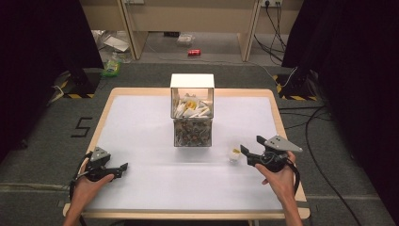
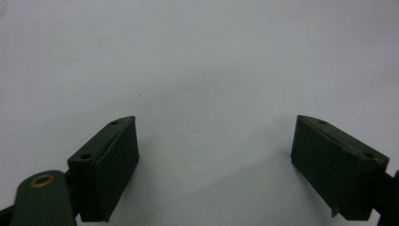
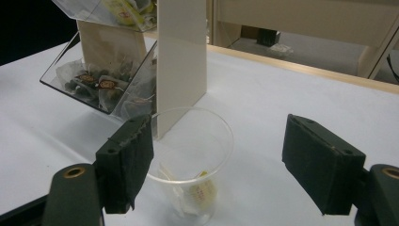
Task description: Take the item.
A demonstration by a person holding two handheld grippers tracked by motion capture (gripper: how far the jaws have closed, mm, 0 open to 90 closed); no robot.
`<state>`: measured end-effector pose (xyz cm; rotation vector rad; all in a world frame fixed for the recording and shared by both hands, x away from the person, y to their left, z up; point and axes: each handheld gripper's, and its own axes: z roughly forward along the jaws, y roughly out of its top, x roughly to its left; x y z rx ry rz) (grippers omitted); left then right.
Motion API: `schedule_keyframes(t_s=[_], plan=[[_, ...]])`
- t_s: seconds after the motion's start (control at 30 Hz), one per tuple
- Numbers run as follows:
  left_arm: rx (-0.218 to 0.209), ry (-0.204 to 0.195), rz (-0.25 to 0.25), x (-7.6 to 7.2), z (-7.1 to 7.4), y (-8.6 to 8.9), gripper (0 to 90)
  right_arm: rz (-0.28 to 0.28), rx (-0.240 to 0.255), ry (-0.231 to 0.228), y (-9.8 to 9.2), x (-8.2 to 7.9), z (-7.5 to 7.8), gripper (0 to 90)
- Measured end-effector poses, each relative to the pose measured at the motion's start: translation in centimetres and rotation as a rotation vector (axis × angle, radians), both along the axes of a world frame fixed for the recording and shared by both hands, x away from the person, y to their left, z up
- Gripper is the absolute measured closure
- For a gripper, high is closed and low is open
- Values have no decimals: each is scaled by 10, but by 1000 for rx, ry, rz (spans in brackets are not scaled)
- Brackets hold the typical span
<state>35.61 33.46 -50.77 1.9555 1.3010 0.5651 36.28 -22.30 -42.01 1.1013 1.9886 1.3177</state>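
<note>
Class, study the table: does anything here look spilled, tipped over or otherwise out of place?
Nothing stands out. The clear cup stands upright with a tea bag inside, and the dispenser box sits square on the table.

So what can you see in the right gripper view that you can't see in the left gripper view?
The right gripper view has a clear plastic cup standing between the right gripper's open jaws, with a tea bag inside it. Behind it stands a clear box of tea bags with a white side panel. The left gripper view has the left gripper, open over bare table with nothing between its jaws. Both show two black jaws set wide apart and the white tabletop.
</note>
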Motion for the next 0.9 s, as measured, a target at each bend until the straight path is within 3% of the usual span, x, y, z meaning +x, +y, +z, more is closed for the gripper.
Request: schedule_keyframes(t_s=[0.9], plan=[[0, 0, 0, 0, 0, 0, 147, -47, 1, 15, -23, -17, -9, 255]])
